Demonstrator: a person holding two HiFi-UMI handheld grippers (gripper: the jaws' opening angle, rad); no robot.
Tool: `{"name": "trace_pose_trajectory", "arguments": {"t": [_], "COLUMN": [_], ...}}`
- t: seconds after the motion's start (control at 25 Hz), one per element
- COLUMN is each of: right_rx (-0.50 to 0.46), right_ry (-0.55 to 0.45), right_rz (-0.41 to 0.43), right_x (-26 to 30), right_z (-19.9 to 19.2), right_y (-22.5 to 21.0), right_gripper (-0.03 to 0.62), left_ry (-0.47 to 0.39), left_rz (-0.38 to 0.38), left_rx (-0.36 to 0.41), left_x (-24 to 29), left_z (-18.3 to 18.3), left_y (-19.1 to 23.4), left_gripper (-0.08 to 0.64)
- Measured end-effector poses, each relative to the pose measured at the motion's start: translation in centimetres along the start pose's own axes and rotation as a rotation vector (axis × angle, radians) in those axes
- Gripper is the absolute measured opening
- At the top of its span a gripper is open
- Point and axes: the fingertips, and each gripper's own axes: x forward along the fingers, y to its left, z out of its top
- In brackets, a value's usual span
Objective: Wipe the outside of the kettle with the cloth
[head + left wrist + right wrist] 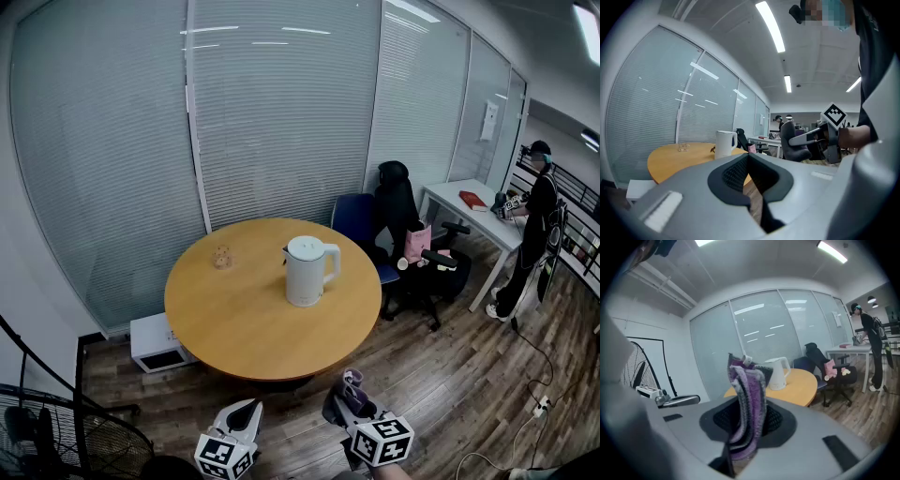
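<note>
My right gripper [347, 389] has its jaws clamped on the purple cloth [748, 399]. My left gripper [247, 407] has its jaws pressed together with nothing between them. Both hang just off the near edge of the bench [234, 323]. The white kettle [307, 270] stands upright near the middle of the bench.

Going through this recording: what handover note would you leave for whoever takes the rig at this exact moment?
Left claw: shut, empty, low over the floor, short of the round table.
Right claw: shut on the purple cloth, which stands up from it; also short of the round table.
Kettle: upright on the round table, lid on, neither claw near it.
Done: the purple cloth is gripped.
Left: bring the purple cloth to the kettle and wipe its outside all round.
</note>
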Motion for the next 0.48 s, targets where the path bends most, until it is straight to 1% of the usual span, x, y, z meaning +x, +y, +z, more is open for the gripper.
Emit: {"name": "trace_pose_trajectory", "arguments": {"t": [0.16, 0.36, 0.48], "right_rx": [0.015, 0.059, 0.066], "right_ry": [-0.006, 0.000, 0.015], "right_rz": [0.001, 0.044, 0.052], "right_x": [0.9, 2.6, 3.8], "right_z": [0.4, 0.7, 0.7], "right_y": [-0.1, -0.1, -1.0], "right_gripper": [0.095, 0.097, 0.097], "left_ry": [-0.027, -0.046, -0.035], "left_rz": [-0.005, -0.030, -0.026], "left_rx": [0.018, -0.010, -0.014], "left_x": [0.9, 2.5, 4.2], "left_z": [-0.1, 0.1, -0.3], "left_y": [1.3, 2.0, 2.1], "left_gripper": [0.009, 0.011, 0.011]}}
